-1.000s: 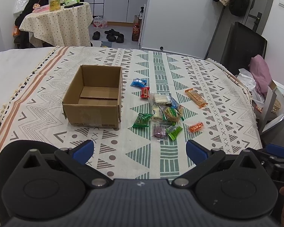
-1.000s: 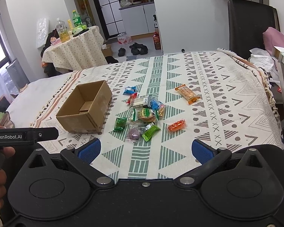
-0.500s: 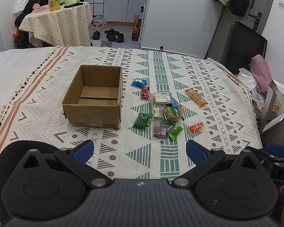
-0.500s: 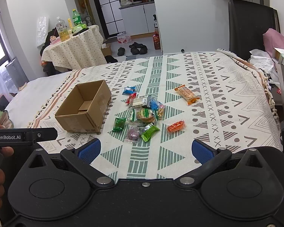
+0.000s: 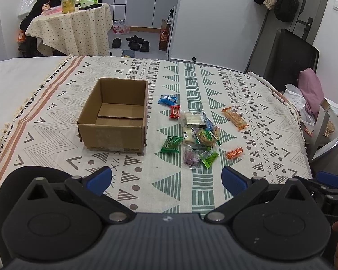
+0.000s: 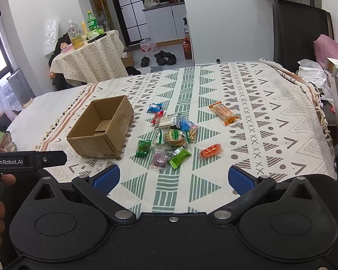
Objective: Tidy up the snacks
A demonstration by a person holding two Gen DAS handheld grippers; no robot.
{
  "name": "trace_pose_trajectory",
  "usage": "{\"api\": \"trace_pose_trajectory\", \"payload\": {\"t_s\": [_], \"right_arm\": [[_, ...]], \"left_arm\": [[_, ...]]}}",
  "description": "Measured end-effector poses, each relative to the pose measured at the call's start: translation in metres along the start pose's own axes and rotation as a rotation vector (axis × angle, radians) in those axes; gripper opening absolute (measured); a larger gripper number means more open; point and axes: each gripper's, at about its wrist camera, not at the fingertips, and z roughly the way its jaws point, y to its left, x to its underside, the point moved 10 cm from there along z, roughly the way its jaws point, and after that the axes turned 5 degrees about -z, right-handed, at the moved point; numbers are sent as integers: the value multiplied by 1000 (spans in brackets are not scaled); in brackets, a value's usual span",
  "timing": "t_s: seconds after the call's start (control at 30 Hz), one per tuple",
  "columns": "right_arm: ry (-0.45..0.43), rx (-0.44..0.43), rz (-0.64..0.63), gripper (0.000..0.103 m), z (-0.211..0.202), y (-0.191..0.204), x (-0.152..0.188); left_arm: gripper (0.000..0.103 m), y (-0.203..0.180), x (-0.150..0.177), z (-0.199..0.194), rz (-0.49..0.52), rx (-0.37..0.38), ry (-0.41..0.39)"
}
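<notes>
We hold both grippers low over the near edge of the patterned cloth (image 5: 247, 94), well short of the snacks. The left gripper (image 5: 166, 178) has its blue pads spread wide with nothing between them, and the right gripper (image 6: 174, 177) is spread just as wide and empty too.

The box (image 5: 115, 117) sits open on the cloth, left of the snacks, and we see only bare cardboard inside. Just right of it lie a blue pack (image 5: 167, 99) and a small red pack (image 5: 174, 111). Beyond those, a heap (image 5: 199, 130) of clear and green wrappers overlaps so much that we cannot count its pieces for certain. A dark green pack (image 5: 171, 144) lies at the heap's left, between it and the box; a purple sweet (image 5: 190, 157) and a light green pack (image 5: 209, 157) touch at its near side. Two orange packs lie apart on the right: a long one (image 5: 234, 118) farther off, a short one (image 5: 234, 153) nearer us.
</notes>
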Motion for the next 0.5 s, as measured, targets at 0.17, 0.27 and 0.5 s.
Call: {"api": "trace_pose_trajectory", "payload": {"t_s": [0.17,0.27,0.5], "right_arm": [[-2,-1,1,103,0,0,0],[-5,-8,4,103,0,2,-1],[-6,-6,4,103,5,1,-3]], "left_arm": [[103,0,0,0,1,1,1],[103,2,0,-1,-6,2,0],[103,3,-3,9,-27,4,19]]}}
